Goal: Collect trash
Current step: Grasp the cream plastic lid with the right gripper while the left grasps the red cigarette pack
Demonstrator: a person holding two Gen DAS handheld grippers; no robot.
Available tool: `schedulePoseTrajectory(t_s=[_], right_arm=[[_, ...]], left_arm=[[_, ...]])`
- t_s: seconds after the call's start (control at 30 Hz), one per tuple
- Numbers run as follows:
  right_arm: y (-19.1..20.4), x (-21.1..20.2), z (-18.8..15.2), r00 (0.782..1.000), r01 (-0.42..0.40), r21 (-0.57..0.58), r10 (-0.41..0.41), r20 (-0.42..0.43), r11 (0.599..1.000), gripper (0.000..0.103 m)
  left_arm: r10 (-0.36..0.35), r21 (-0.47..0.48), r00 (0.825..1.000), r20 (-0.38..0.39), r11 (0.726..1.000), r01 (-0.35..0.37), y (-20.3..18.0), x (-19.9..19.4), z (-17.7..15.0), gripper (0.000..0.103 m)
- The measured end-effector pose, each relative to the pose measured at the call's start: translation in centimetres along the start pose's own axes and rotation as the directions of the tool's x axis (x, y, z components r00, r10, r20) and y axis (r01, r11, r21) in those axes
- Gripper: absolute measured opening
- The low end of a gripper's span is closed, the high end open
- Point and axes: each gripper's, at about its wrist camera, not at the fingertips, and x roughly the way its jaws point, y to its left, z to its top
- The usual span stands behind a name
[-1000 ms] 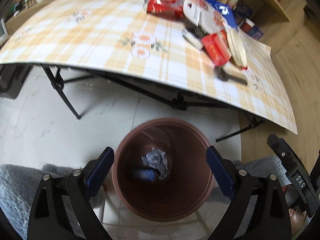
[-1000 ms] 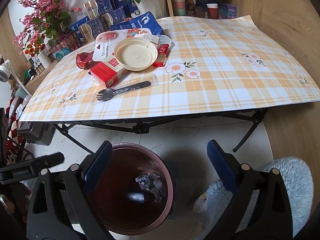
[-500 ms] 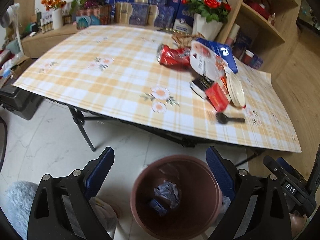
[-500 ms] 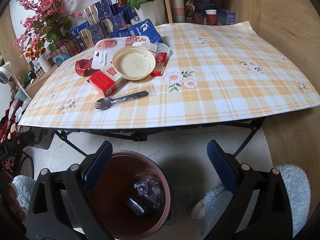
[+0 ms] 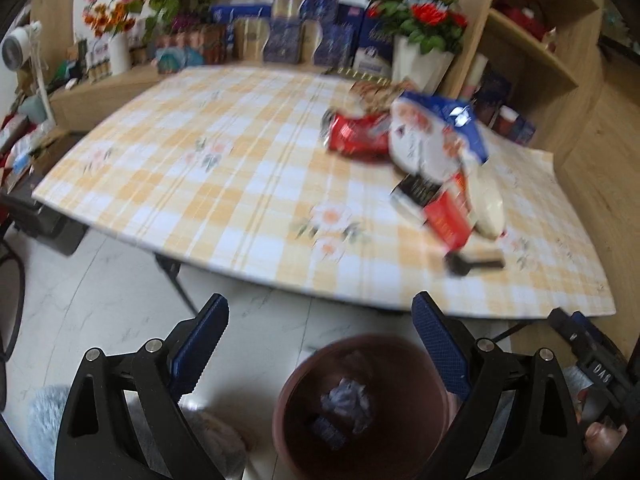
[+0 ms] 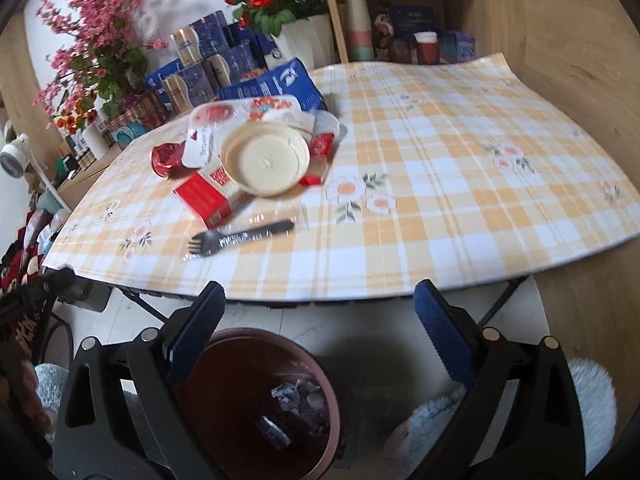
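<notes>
A brown bin [image 5: 360,408] stands on the floor in front of the table, with crumpled paper [image 5: 348,398] inside; it also shows in the right wrist view [image 6: 260,404]. On the checked tablecloth [image 6: 440,184] lies a pile of trash: a black plastic fork [image 6: 240,236], a red box [image 6: 206,198], a cream lid [image 6: 264,158], a crushed red can [image 5: 356,136] and a white and blue bag [image 5: 432,140]. My left gripper [image 5: 320,344] is open and empty above the floor beside the bin. My right gripper [image 6: 320,332] is open and empty over the bin's edge.
Flower vases [image 5: 416,64], blue boxes [image 5: 288,36] and wooden shelves [image 5: 532,52] stand behind the table. Folding table legs [image 5: 176,284] are near the bin. Grey fluffy slippers [image 6: 440,420] lie on the white floor. The table's front edge [image 6: 360,296] is close ahead.
Both grippers have risen and tilted up from the bin toward the table. The bin has slid lower in both views. Both stay open and empty.
</notes>
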Motion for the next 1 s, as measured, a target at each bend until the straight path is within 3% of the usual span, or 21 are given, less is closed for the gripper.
schedulePoseTrajectory(t_s=[0.1, 0.23, 0.47, 1.0], right_arm=[[0.0, 0.5, 1.2, 1.0, -0.015, -0.031, 0.015, -0.003, 0.999, 0.094], [0.5, 0.9, 3.0, 0.998, -0.052, -0.042, 0.053, 0.024, 0.998, 0.096], [2.4, 4.5, 6.3, 0.991, -0.132, -0.038, 0.133, 0.03, 0.991, 0.097], [3.0, 13.6, 10.3, 0.985, -0.148, 0.022, 0.149, -0.09, 0.989, 0.098]], left_arm=[[-0.009, 0.027, 0.999, 0.04, 1.0, 0.007, -0.6, -0.7, 0.1, 0.091], [-0.008, 0.056, 0.999, 0.032, 0.998, 0.006, -0.5, -0.8, -0.4, 0.091], [-0.004, 0.026, 1.0, 0.031, 1.0, 0.003, 0.7, -0.3, -0.5, 0.091], [0.009, 0.026, 1.0, -0.016, 1.0, -0.008, 1.3, 2.8, -0.3, 0.091]])
